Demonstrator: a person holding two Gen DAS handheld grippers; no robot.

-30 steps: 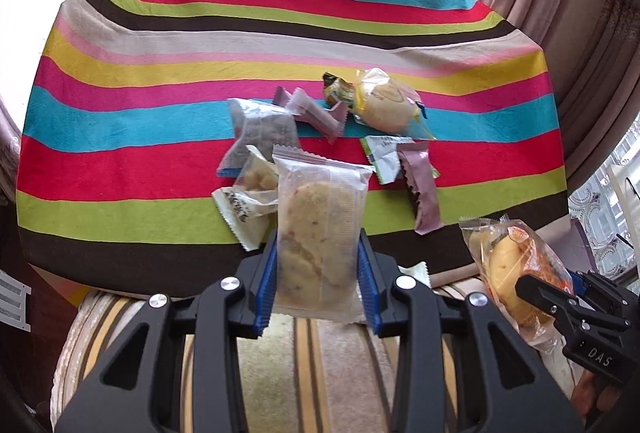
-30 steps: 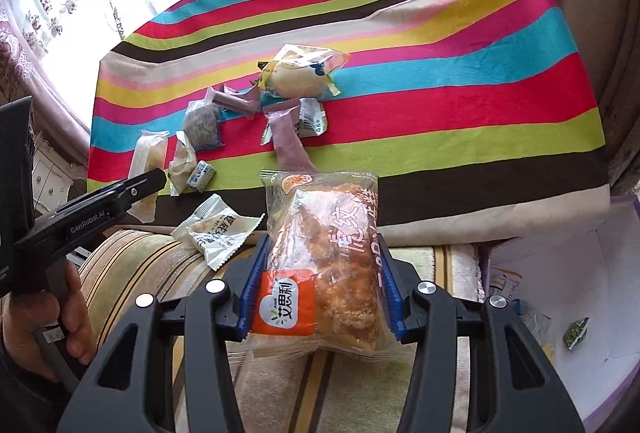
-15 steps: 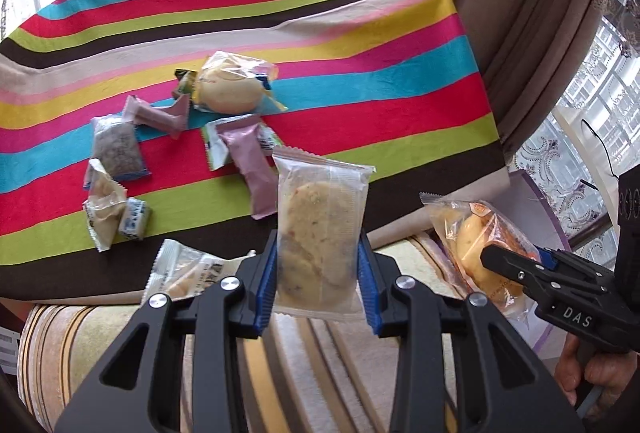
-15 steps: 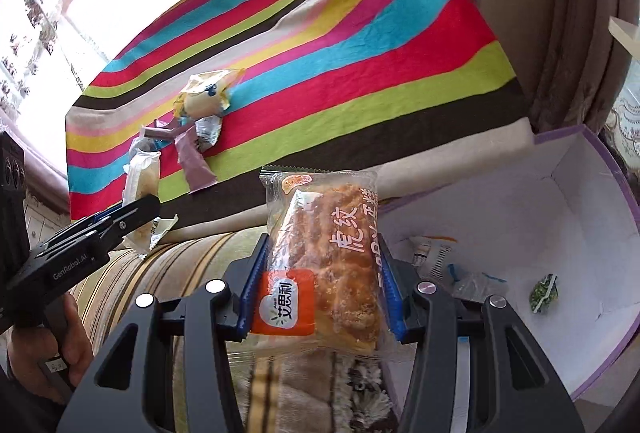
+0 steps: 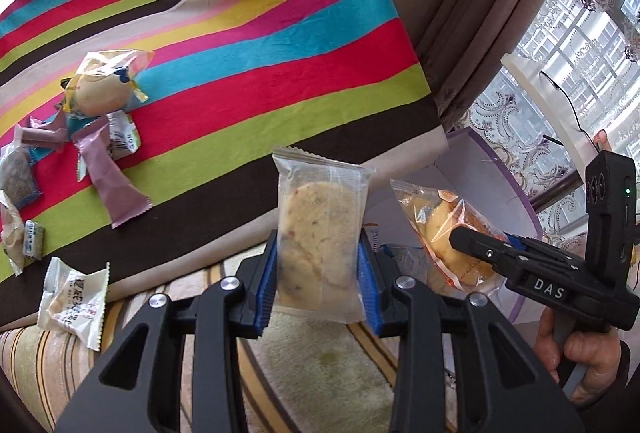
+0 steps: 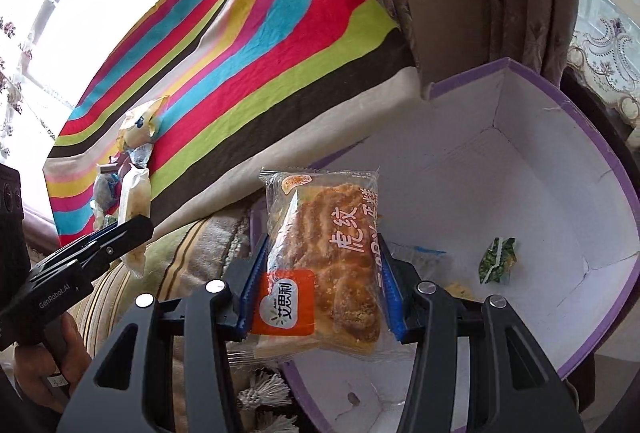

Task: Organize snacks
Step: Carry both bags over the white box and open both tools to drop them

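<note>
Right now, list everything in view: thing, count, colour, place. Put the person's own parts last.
striped cloth: one, many colours, covering the table.
bun packet: one, clear and yellow, on the cloth.
mauve bar wrappers: two, on the cloth beside the bun packet.
white packet: one, at the cloth's near edge, on the cushion.
other small packets: several, far left of the cloth, too small to count.
cookie packet: one, clear, pale cookie, held in the left tool.
pastry packet: one, clear with an orange label, held in the right tool over the box.
box: one, purple outside, white inside, beside the table.
green wrapper: one, inside the box.
hands: two, each gripping a tool handle.
</note>
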